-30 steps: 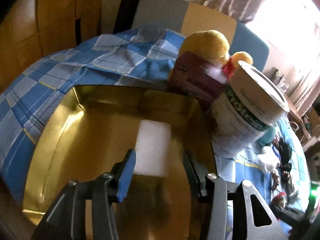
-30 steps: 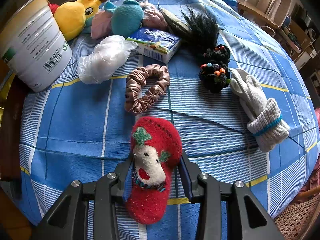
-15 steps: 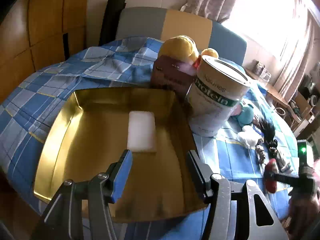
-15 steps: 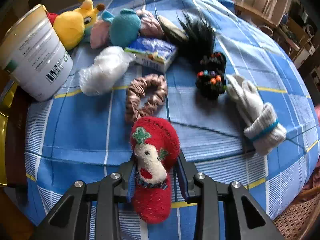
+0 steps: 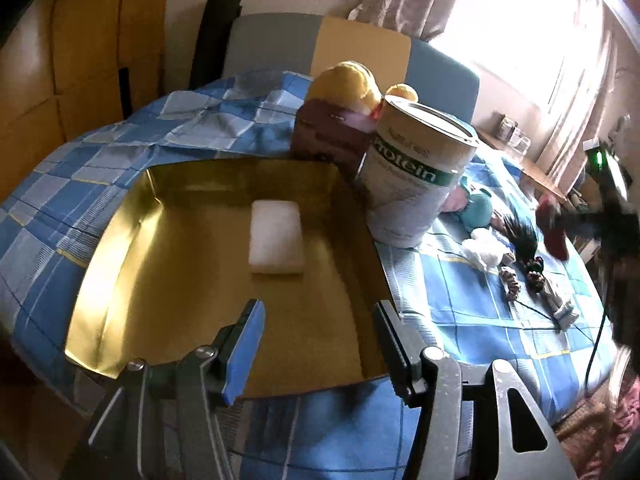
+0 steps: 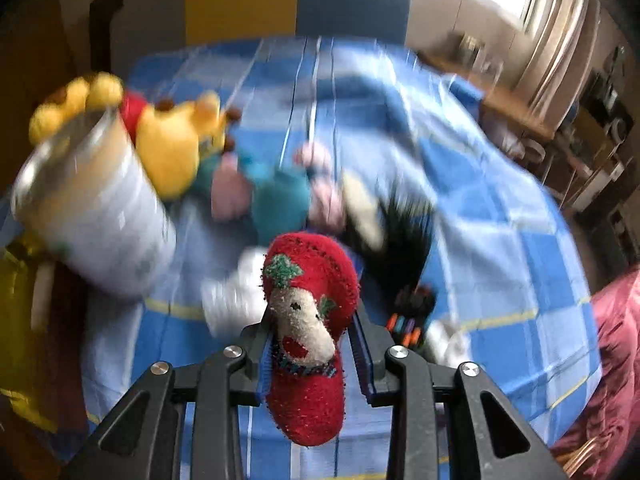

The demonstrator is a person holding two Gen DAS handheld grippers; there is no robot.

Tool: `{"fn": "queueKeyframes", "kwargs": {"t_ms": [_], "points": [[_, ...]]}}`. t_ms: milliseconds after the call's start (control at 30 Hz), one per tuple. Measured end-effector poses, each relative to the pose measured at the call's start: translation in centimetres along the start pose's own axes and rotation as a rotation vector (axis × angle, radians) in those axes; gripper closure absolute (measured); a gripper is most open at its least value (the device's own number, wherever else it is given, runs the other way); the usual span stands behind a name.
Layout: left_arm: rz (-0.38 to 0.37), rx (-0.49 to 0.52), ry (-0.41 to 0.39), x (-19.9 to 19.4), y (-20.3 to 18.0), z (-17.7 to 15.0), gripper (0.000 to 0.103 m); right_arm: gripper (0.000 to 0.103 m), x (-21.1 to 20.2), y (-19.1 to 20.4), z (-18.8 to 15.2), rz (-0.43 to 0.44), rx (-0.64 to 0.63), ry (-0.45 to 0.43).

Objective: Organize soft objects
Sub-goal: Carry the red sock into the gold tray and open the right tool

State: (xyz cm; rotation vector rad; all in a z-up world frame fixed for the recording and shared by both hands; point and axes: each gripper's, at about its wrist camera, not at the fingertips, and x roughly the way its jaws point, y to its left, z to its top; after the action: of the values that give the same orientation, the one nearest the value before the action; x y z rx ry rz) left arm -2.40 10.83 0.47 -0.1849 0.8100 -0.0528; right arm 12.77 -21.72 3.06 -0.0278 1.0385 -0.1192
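Note:
My right gripper (image 6: 312, 346) is shut on a red fuzzy sock (image 6: 310, 320) with a reindeer face and holds it up above the blue checked cloth; the same sock (image 5: 554, 232) shows far right in the left wrist view. My left gripper (image 5: 320, 340) hangs open and empty over the near edge of a gold tray (image 5: 120, 240). A white sponge (image 5: 276, 242) lies flat in the tray. Blurred below the sock lie a yellow plush (image 6: 176, 148), a teal plush (image 6: 276, 196), a black hair tuft (image 6: 404, 232) and beaded hair ties (image 6: 408, 316).
A white protein can (image 5: 416, 172) stands right of the tray, with a dark red box (image 5: 328, 136) and the yellow plush (image 5: 348, 84) behind it. A white puff (image 5: 484, 252), a scrunchie (image 5: 510, 280) and a rolled sock (image 5: 562, 308) lie on the cloth. A chair back (image 5: 360, 48) stands beyond.
My right gripper closed on the red sock and lifted it off the cloth, swinging toward the can. My left gripper drew back from the sponge, leaving it in the tray, and opened a little wider.

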Motion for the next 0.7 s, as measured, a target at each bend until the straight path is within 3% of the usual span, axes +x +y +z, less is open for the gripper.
{"fn": "queueKeyframes", "kwargs": {"t_ms": [367,533,700], "points": [[0.001,0.019,-0.015,-0.7,-0.1,-0.2,0.046,0.071,-0.7,2.1,8.6,-0.042,0.014,-0.108],[0.003,0.035,-0.017,-0.9,-0.1,-0.3,0.046,0.071,-1.8,5.1,11.2,-0.008,-0.008,-0.166],[0.004,0.044,-0.016,-1.0,0.1,-0.5,0.046,0.071,-4.6,10.4,13.3,0.113,-0.092,-0.271]]}}
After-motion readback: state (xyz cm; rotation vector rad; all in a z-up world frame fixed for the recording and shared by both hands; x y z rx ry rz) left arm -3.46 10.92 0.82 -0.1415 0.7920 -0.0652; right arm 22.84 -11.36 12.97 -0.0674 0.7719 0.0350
